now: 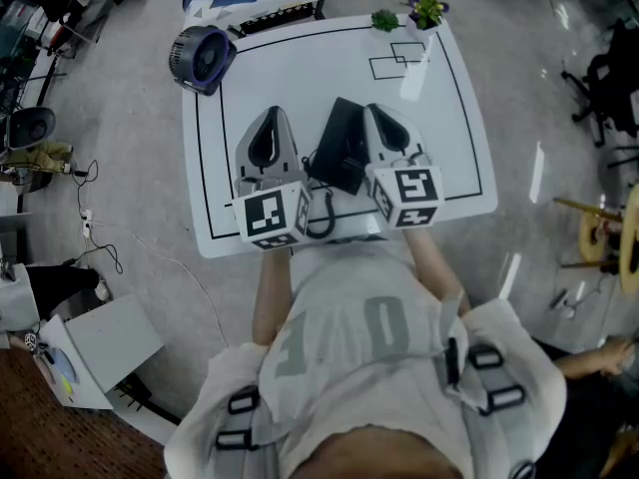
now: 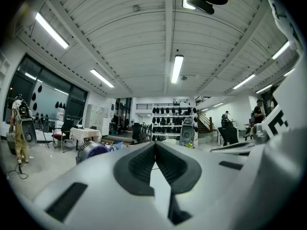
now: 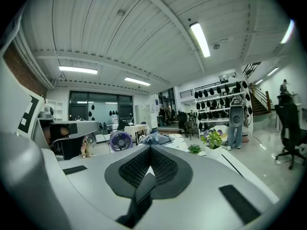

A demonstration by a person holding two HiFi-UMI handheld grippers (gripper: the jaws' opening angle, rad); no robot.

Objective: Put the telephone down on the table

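The black, wedge-shaped plastic telephone [image 1: 340, 146] sits near the middle of the near edge of the white desk [image 1: 300, 63], which has a black outline. Its coiled black cord [image 1: 319, 218] loops toward that edge. It appears to rest on the desk already, though its underside is hidden.

The left gripper [image 1: 271, 118] is just beside it on the left, with its jaws pressed together on nothing. The right gripper [image 1: 377, 113] is close against its right side, also closed and empty.

The telephone is probably a rigid, fairly light shell, smooth enough to slip between pads. The springy cord may tug it sideways. A hold across its narrower width, well clear of the cord, looks safest.

A round purple fan [image 1: 203, 58] stands at the far left corner and small green potted plants [image 1: 409, 13] at the far right corner
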